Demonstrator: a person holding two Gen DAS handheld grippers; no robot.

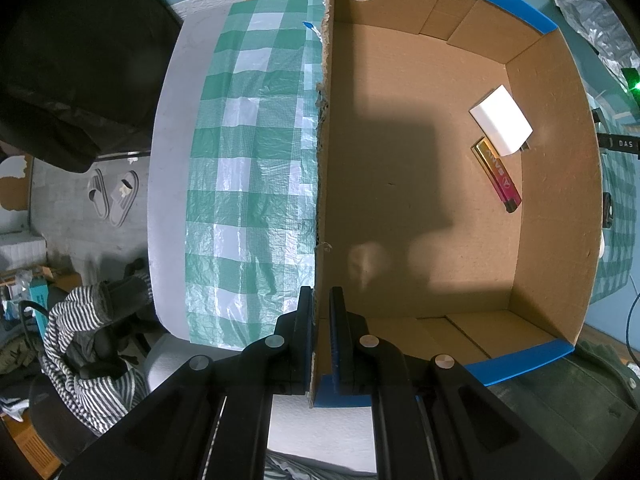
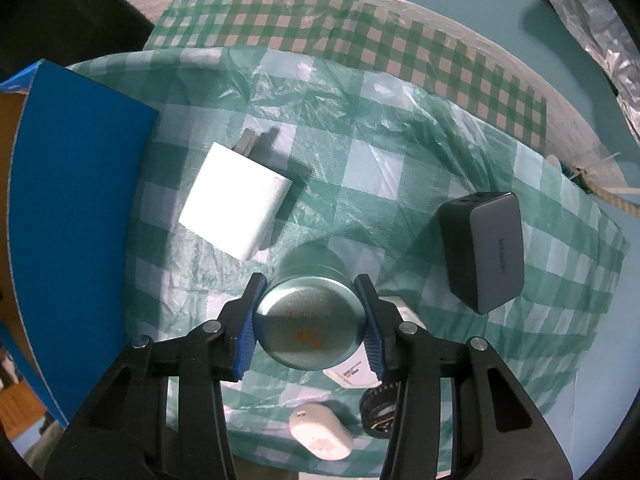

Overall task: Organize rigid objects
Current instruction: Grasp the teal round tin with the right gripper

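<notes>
Box (image 1: 420, 184) holds charger (image 1: 502, 120) overlapping lighter (image 1: 498, 176) near its right wall. On tablecloth (image 2: 360, 168): plug (image 2: 236, 204) left, tin (image 2: 308, 316) centre, adapter (image 2: 484, 248) right.

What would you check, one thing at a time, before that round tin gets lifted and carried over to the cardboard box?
1. Right gripper pads on both sides of the round tin: ok, they look in contact.
2. Tin standing upright between the pads: ok.
3. Grip firm enough to lift: cannot tell.
4. Left gripper clamped on the cardboard box wall, steadying it: ok.
5. Free floor in the box beside the white block and the pink stick: ok.
6. White charger clear of the tin: ok, apart.
</notes>
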